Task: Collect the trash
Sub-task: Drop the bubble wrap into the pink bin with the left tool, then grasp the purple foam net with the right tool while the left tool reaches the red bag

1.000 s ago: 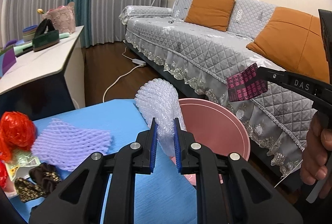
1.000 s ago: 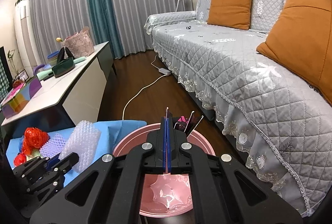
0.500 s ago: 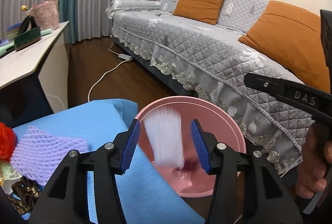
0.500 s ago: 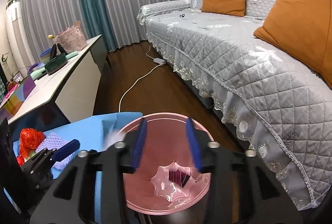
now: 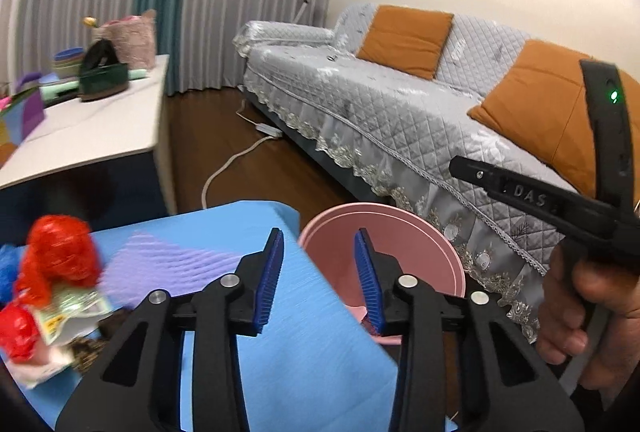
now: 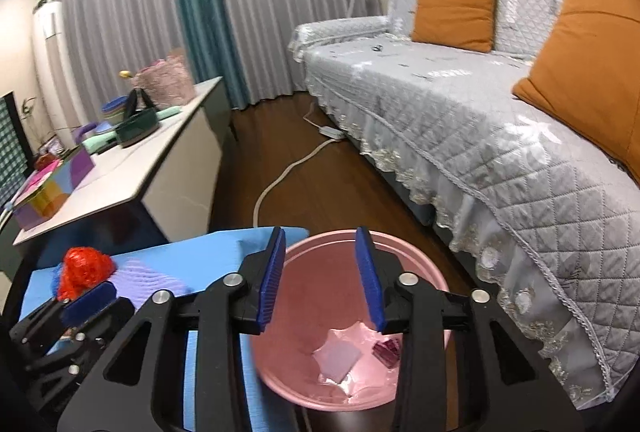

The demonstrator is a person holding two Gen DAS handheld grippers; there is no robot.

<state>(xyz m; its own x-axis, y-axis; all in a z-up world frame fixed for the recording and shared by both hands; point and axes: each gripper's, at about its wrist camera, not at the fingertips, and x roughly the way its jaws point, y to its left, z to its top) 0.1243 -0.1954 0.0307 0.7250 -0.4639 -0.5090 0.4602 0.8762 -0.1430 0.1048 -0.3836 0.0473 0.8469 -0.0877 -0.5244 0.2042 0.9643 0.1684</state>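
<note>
A pink bin (image 6: 416,272) stands on the floor beside the blue table (image 5: 312,360). In it lie a white foam piece (image 6: 338,356) and a dark red wrapper (image 6: 386,348). My right gripper (image 6: 321,280) is open and empty above the bin. My left gripper (image 5: 319,276) is open and empty over the table's right edge, next to the bin (image 5: 400,232). Trash lies on the table's left: a purple foam net (image 5: 168,268), a red mesh ball (image 5: 60,256), a red lump (image 5: 16,332) and paper wrappers (image 5: 68,312).
A grey quilted sofa (image 6: 500,120) with orange cushions runs along the right. A white sideboard (image 6: 120,168) with bags and boxes stands at the left. A white power cable (image 6: 288,172) lies on the dark wood floor between them.
Both grippers opened. The left let the white foam net drop into the bin and swung back left. The right dropped the dark red wrapper into the bin.
</note>
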